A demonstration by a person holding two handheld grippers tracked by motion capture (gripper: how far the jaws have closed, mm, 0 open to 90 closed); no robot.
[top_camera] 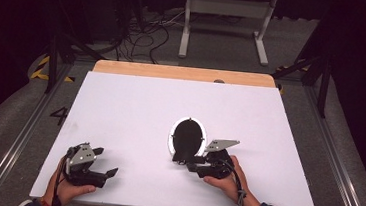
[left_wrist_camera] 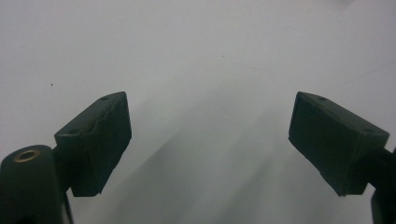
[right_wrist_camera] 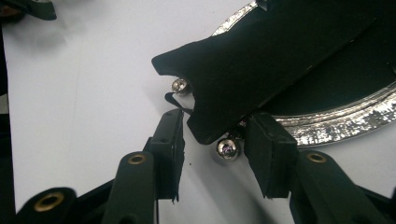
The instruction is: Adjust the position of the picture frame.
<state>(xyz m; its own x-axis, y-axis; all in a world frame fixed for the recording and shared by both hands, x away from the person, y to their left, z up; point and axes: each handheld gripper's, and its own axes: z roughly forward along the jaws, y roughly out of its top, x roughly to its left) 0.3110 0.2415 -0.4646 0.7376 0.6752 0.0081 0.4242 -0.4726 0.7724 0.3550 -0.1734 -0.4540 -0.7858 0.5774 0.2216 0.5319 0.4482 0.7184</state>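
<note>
White worktop [top_camera: 135, 104] lies smooth and bare under the mirror [top_camera: 188, 136]. The right gripper [right_wrist_camera: 219, 140] has its jaws partly spread, one on each side of the tip of the mirror's black stand [right_wrist_camera: 261, 60], and not clearly squeezing it. The stand looks thin, stiff and light. The shiny rim and glass look slippery and easy to break, so the stand seems the best place to pinch. The left gripper [left_wrist_camera: 210, 135] rests well to the left of the mirror, jaws wide apart and empty. Beyond the mirror are cables [top_camera: 146, 39] on a grey floor.
</note>
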